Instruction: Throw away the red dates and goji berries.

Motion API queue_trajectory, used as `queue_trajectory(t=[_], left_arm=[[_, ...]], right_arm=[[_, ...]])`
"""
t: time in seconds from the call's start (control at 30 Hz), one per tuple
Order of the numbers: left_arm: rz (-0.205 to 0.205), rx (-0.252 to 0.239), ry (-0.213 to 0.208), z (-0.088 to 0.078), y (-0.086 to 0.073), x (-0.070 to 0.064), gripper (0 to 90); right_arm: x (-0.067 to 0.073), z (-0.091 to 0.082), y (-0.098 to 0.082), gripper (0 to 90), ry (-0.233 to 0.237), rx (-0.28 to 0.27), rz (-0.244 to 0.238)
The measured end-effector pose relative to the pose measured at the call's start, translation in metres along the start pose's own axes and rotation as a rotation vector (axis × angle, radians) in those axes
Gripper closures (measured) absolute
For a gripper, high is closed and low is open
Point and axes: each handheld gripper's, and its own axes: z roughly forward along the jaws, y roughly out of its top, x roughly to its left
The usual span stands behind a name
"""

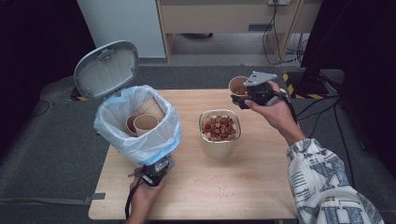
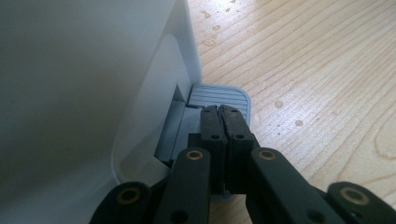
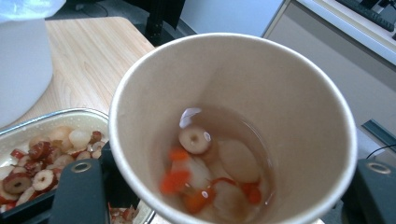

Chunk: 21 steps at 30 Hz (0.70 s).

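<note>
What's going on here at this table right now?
A person is clearing leftovers. The right gripper holds a paper cup with bits of food and liquid in it, above the table near a container of scraps. The left gripper, jaws shut, presses the pedal of the bin, whose lid stands open; used cups lie inside.

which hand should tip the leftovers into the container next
Right: its tongs already hold the paper cup with leftovers beside the container. The left tongs are shut, pressing the bin pedal.
</note>
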Motion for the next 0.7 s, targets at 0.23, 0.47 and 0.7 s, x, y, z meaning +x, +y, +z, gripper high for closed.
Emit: queue_trajectory(t=[0.23,0.47,0.7], left_arm=[[0.002,0.004,-0.005,0.000,0.000,0.001,87.7],[-0.001,0.000,-0.004,0.000,0.000,0.001,87.7],[-0.003,-0.001,-0.005,0.000,0.000,0.001,87.7]], right_arm=[[0.006,0.006,0.006,29.8,0.014,-0.035,-0.058],[0.012,0.007,0.008,29.8,0.005,-0.027,-0.149],[0.011,0.005,0.012,29.9,-0.026,-0.042,-0.190]])
